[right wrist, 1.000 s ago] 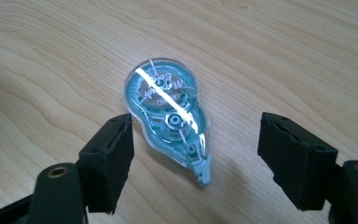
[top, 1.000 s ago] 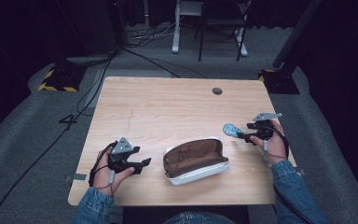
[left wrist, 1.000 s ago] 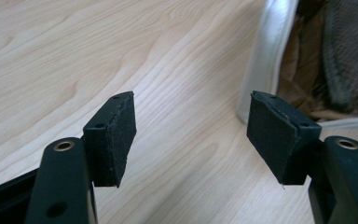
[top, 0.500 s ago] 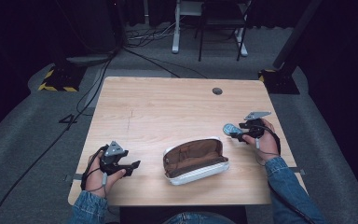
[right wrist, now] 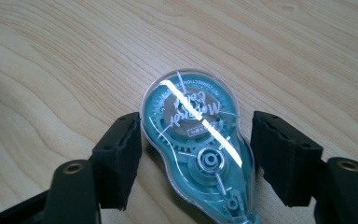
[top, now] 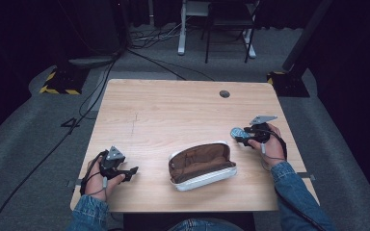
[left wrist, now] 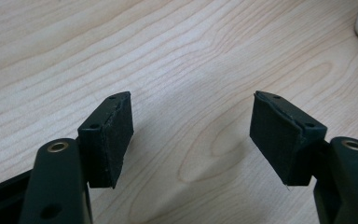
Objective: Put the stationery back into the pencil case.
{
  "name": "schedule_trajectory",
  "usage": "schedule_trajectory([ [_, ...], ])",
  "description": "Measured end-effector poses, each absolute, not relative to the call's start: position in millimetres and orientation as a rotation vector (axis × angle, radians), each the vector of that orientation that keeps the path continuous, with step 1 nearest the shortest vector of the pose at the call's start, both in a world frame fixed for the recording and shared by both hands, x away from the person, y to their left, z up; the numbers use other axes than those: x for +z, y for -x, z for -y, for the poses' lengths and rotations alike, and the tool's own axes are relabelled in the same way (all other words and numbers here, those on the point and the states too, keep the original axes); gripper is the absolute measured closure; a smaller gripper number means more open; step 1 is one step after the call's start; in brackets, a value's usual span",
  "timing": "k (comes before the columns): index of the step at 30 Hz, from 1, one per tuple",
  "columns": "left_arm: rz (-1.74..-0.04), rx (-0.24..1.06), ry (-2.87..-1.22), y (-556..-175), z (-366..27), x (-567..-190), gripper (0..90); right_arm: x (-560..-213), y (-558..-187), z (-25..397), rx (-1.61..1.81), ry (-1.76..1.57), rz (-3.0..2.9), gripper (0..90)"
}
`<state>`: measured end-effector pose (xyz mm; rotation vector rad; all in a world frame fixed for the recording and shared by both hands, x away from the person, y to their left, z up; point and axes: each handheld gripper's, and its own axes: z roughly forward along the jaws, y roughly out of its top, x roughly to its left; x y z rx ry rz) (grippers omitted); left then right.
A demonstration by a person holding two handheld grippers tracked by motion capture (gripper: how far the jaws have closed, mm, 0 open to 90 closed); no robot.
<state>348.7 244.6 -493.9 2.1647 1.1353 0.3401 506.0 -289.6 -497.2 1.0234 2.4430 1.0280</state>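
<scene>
Right gripper [right wrist: 196, 161], jaws spread either side of the teal correction-tape roller [right wrist: 196, 144] lying flat at the right of the wooden table [top: 173, 110]: close squarely across its waist, then carry left to the open pouch [top: 201, 164], left gripper [left wrist: 193, 135] spread idle near-left, dark room around.

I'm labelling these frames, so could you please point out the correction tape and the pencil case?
correction tape [right wrist: 193, 140], right gripper view, on its clear teal body.
pencil case [top: 200, 160], high view, on its brown lining.
</scene>
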Motion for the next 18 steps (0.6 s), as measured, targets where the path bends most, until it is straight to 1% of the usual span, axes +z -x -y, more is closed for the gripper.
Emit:
schedule_trajectory([
  [1, -1.138, 0.339, -2.165, -348.9, -245.0, -495.1, 30.5, -497.0, -505.7, 289.3, 1.029, -1.023, -2.443, 37.7],
  [4, -1.138, 0.337, -2.15, -349.4, -245.5, -497.0, 29.1, -495.6, -503.8, 288.1, 1.024, -1.035, -2.439, 48.0],
  [5, -1.138, 0.336, -2.157, -349.5, -245.8, -496.7, 29.1, -495.0, -503.2, 288.0, 1.02, -1.043, -2.437, 49.3],
  [7, -1.132, 0.359, -2.154, -349.9, -245.5, -498.2, 28.1, -494.7, -502.4, 287.4, 1.013, -1.053, -2.433, 49.6],
  [13, -1.085, 0.412, -2.156, -351.9, -246.5, -503.1, 20.9, -493.7, -500.6, 285.7, 0.999, -1.073, -2.428, 50.1],
  [18, -1.09, 0.408, -2.155, -352.2, -246.1, -504.0, 17.6, -492.2, -499.5, 284.9, 0.993, -1.1, -2.424, 50.4],
])
